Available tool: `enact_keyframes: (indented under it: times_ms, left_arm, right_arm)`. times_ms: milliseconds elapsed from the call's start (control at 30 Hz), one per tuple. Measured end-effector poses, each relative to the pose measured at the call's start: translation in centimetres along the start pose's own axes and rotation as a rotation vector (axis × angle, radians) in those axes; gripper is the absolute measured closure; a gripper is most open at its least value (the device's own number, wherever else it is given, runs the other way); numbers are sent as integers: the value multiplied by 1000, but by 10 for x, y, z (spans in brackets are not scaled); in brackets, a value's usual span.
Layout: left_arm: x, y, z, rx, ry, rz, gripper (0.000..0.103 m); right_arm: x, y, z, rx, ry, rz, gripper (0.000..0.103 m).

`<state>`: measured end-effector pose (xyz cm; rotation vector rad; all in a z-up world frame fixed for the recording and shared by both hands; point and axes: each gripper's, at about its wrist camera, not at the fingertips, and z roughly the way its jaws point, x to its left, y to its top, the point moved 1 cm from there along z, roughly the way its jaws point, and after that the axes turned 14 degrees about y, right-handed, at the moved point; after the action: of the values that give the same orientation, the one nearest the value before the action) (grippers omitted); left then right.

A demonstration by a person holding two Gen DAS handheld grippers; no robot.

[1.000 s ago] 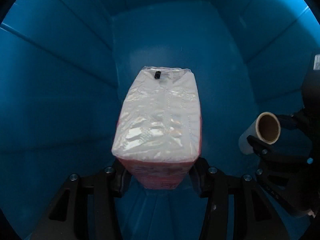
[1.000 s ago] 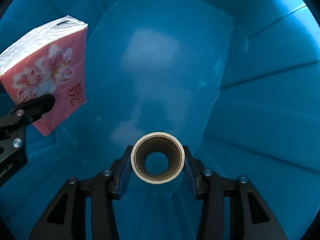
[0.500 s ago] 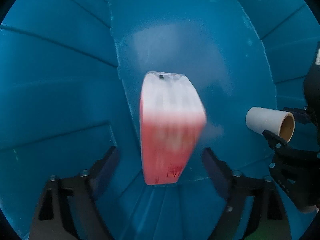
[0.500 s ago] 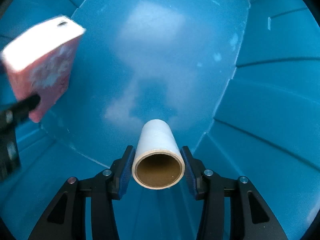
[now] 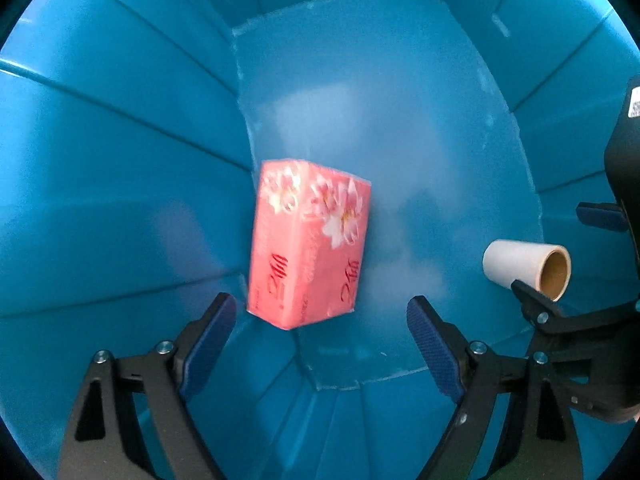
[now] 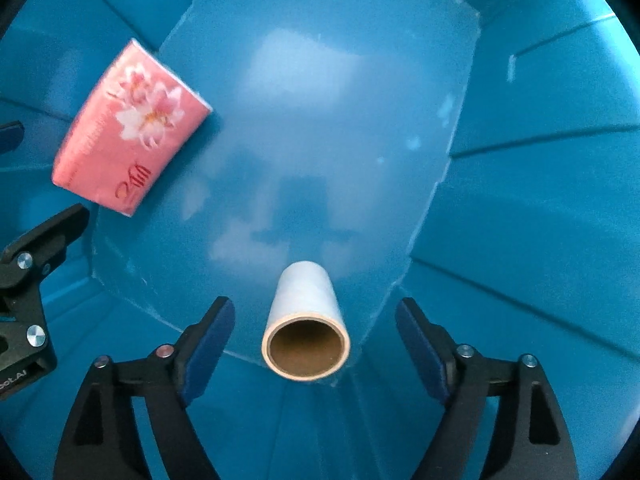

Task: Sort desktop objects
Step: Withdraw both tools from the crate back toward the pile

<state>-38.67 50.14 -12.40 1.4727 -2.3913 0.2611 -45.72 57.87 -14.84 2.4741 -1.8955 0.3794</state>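
The tissue pack [image 5: 308,244] and roll [image 6: 306,320] lie loose in my blue bin [image 5: 120,200]. My left gripper [image 5: 320,340] is wide; my right gripper [image 6: 316,344] is opening. Next I should lift both out.

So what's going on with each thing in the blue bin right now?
Pink tissue pack: let go, not gripped, down in the bin; blurred, so it may not have settled.
White roll: loose between the right tool's pads, neither pad touching it.
Left tool: open, nothing held.
Right tool: jaws opening, wide of the roll.
Blue bin: holds both things.
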Motion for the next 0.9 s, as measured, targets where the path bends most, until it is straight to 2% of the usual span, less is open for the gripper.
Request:
enact_keyframes:
  times_ms: [33, 67, 100, 200, 233, 300, 467, 633, 667, 767, 900]
  left_arm:
    - [3, -3, -9, -22, -2, -4, 16]
    - [33, 7, 3, -49, -6, -6, 16]
    - [38, 4, -6, -78, -6, -11, 16]
    - [56, -7, -42, -169, 10, -62, 15]
    - [55, 2, -52, -201, 15, -87, 15]
    - [68, -3, -82, -291, 0, -127, 15]
    - [107, -40, -152, -550, 12, -232, 15]
    - [165, -113, -195, -742, 90, -389, 15]
    - [178, -128, -197, -768, 106, -425, 14]
    - [213, -170, -192, -805, 179, -541, 0]
    - [262, -220, -170, -793, 254, -654, 0]
  right_arm:
    - [-5, 3, -5, -15, 8, -6, 18]
    - [-6, 4, -11, -32, 14, -13, 17]
    - [-5, 0, -20, -53, 17, -22, 17]
    - [4, -8, -56, -129, 16, -44, 12]
    - [7, -11, -71, -161, 18, -50, 9]
    - [15, -19, -99, -230, 22, -66, 6]
    - [38, -49, -160, -408, 36, -111, 0]
    - [88, -72, -186, -583, 116, -185, 0]
    - [99, -77, -192, -616, 133, -212, 0]
    - [133, -88, -204, -708, 172, -296, 0]
    - [185, -96, -212, -781, 215, -389, 0]
